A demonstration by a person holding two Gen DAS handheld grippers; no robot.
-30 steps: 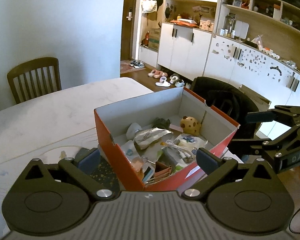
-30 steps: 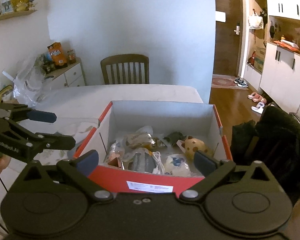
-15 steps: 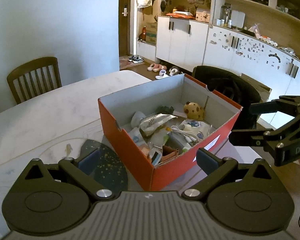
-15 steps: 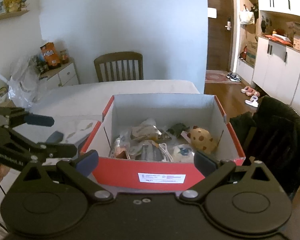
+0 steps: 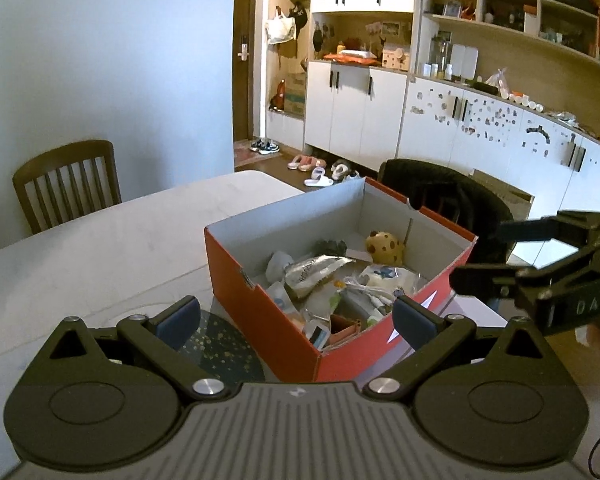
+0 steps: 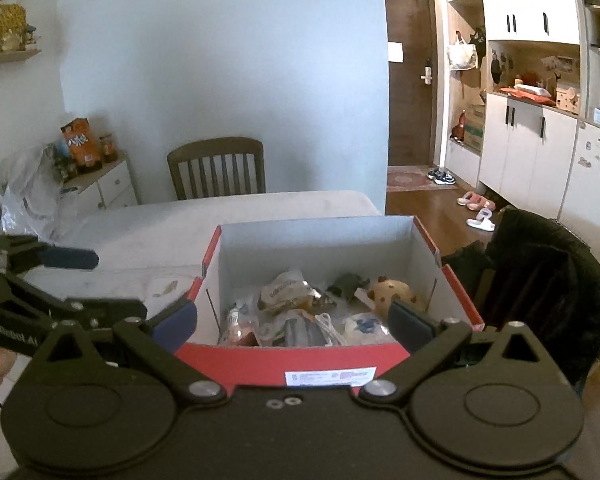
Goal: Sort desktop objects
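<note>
Both my grippers, left (image 5: 296, 320) and right (image 6: 292, 322), gape empty near the box (image 6: 260, 360); approach its contents, seemingly packets, from above.

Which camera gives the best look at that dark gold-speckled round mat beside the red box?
The left wrist view: the dark gold-speckled round mat lies exposed left of the red cardboard box. In the right wrist view I cannot make it out.

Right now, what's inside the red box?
The red box holds a spotted yellow toy, a silver foil packet, a white cable and plastic-wrapped bits. Whatever lies beneath that pile is covered.
</note>
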